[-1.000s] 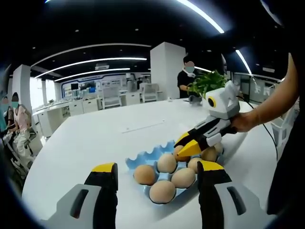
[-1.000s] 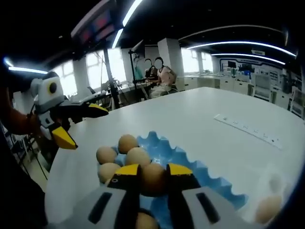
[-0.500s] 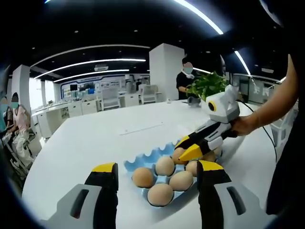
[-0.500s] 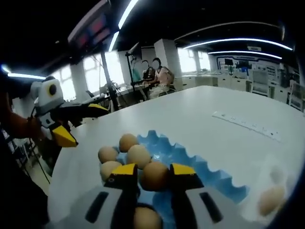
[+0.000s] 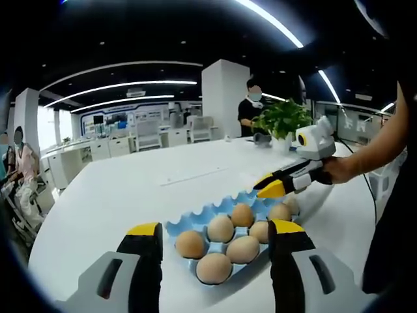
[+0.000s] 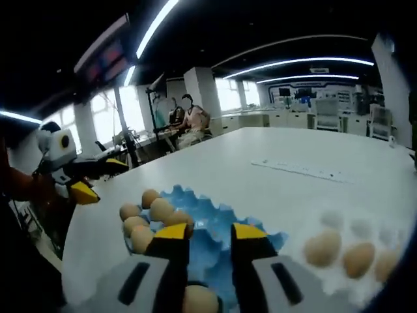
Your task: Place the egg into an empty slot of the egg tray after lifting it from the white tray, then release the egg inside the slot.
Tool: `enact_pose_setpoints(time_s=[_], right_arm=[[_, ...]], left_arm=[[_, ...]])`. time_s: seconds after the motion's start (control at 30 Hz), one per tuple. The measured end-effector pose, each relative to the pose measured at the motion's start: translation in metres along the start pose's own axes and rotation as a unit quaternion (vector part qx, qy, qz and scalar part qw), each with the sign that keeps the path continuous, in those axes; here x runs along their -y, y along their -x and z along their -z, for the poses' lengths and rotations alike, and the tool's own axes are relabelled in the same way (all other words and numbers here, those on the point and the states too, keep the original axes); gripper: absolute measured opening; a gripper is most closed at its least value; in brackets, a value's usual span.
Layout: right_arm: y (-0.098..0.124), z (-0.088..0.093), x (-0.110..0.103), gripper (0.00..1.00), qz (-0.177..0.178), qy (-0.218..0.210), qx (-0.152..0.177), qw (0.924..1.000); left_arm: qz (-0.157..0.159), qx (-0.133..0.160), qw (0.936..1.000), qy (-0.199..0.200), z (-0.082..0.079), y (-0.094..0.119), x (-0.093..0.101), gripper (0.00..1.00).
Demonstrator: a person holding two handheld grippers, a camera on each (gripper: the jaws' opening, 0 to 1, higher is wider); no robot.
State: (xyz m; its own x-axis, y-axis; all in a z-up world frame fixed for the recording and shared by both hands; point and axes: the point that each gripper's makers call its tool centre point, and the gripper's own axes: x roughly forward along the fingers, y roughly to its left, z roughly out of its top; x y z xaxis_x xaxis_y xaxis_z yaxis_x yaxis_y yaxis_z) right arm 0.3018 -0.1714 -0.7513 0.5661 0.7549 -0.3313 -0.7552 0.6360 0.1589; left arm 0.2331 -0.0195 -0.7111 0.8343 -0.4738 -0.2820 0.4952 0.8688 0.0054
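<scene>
Egg (image 6: 324, 248) on white tray (image 6: 365, 225) is next: swing right tool (image 6: 207, 236), jaws apart & empty, over it, close gently; left tool (image 5: 215, 242) open, idle.

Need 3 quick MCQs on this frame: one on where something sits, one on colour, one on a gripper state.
1. In the right gripper view, where does the white tray lie relative to the egg tray?
A. stacked on it
B. to its right
C. to its left

2. What colour is the egg tray?
A. blue
B. red
C. black

3. What state is the left gripper in?
A. shut on an egg
B. shut on a leaf
C. open, holding nothing

Answers:
1 B: the white tray sits right of the blue one in that view.
2 A: its scalloped rim is blue.
3 C: its jaws stand wide apart with nothing gripped.
</scene>
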Motion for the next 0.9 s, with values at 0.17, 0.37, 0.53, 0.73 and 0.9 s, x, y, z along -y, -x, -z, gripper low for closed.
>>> enact_pose_setpoints(time_s=[0.17,0.37,0.53,0.73,0.9], right_arm=[[0.021,0.011,0.022,0.25,0.034,0.009,-0.011,0.9993],[0.058,0.016,0.056,0.25,0.088,0.003,-0.008,0.9961],[0.094,0.02,0.092,0.25,0.15,-0.012,0.001,0.9886],[0.133,0.023,0.131,0.25,0.219,-0.012,0.007,0.9755],[0.161,0.028,0.155,0.25,0.274,-0.024,0.013,0.9613]], left_arm=[[0.002,-0.001,1.0,0.0,0.0,-0.001,0.001,0.66],[0.004,0.002,1.0,0.003,-0.001,-0.003,0.004,0.66],[0.011,-0.003,0.9999,0.005,-0.001,-0.003,0.008,0.63],[-0.001,0.003,1.0,-0.003,-0.005,-0.002,0.005,0.66],[0.003,-0.001,1.0,0.001,-0.004,-0.002,0.006,0.65]])
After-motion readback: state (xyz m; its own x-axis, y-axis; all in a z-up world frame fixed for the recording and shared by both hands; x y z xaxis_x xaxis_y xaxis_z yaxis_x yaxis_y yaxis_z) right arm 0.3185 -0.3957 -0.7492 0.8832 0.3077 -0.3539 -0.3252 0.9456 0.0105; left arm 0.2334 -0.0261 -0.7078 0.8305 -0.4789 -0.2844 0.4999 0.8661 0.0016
